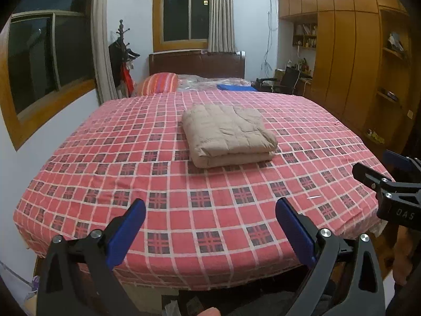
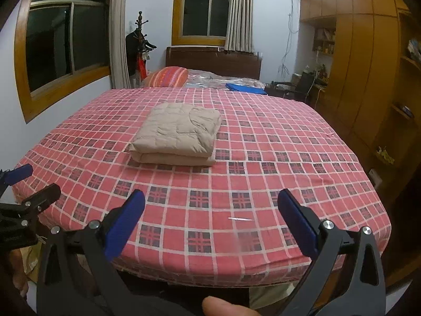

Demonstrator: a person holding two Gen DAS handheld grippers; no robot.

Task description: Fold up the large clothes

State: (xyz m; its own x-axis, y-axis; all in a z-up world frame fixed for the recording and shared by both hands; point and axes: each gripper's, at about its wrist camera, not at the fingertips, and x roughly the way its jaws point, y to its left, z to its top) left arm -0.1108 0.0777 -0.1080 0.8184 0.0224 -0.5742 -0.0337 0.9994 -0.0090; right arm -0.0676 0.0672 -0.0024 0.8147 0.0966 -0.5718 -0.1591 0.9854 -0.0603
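Lying folded mid-bed (image 1: 79, 158), beige garment (image 1: 229, 134); pillow (image 1: 158, 83) behind.

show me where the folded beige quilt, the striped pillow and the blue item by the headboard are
folded beige quilt (image 1: 227, 131), left wrist view, top face.
striped pillow (image 1: 158, 83), left wrist view, middle.
blue item (image 2: 246, 88), right wrist view, middle.

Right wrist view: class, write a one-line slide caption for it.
Open right gripper hovers at the foot of a red checked bed; a folded beige quilted garment lies mid-bed.
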